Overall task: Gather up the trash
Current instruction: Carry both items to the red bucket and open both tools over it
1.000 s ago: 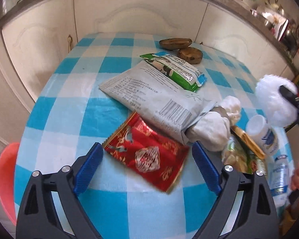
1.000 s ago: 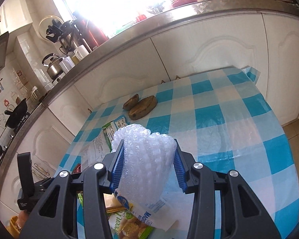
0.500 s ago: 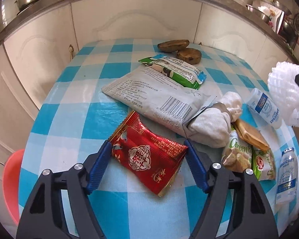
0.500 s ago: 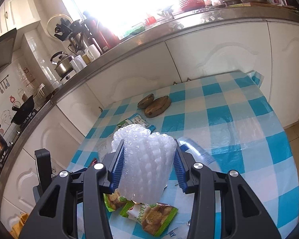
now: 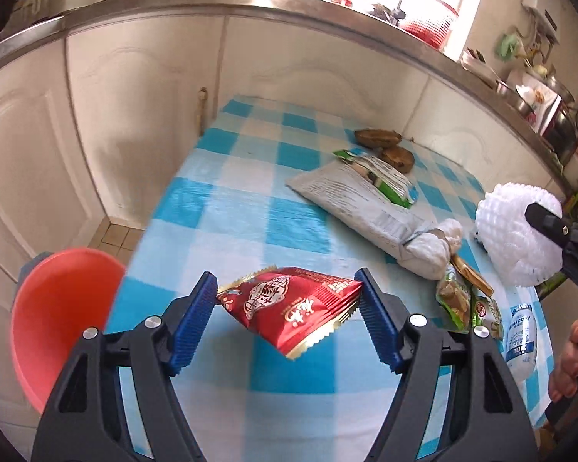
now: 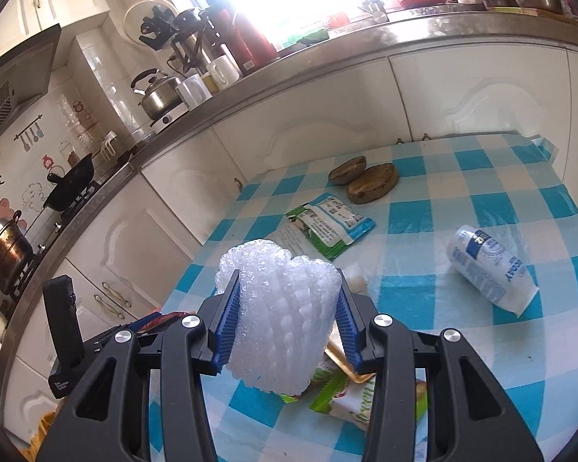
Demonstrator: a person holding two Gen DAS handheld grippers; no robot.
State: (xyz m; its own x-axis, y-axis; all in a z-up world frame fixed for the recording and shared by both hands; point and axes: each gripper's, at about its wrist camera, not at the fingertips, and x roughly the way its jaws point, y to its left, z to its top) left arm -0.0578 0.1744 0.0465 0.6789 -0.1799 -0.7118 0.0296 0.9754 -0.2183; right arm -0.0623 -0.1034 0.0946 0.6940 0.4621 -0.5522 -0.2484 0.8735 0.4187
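Red snack packet [image 5: 293,310] hangs clear of the checked table [image 5: 231,208], pinched by its ends between the blue pads of the left gripper [image 5: 287,321], whose jaws have just been closing onto it. Only the left wrist view shows the orange bin [image 5: 54,319] off the table's left edge. The right wrist view shows the right gripper [image 6: 285,321] clamped on a white foam net [image 6: 283,315], and a plastic bottle [image 6: 489,269] lying near the right edge.

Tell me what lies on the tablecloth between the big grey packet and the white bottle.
In the left wrist view, a knotted white bundle and green snack packets lie between the grey packet and the white bottle.
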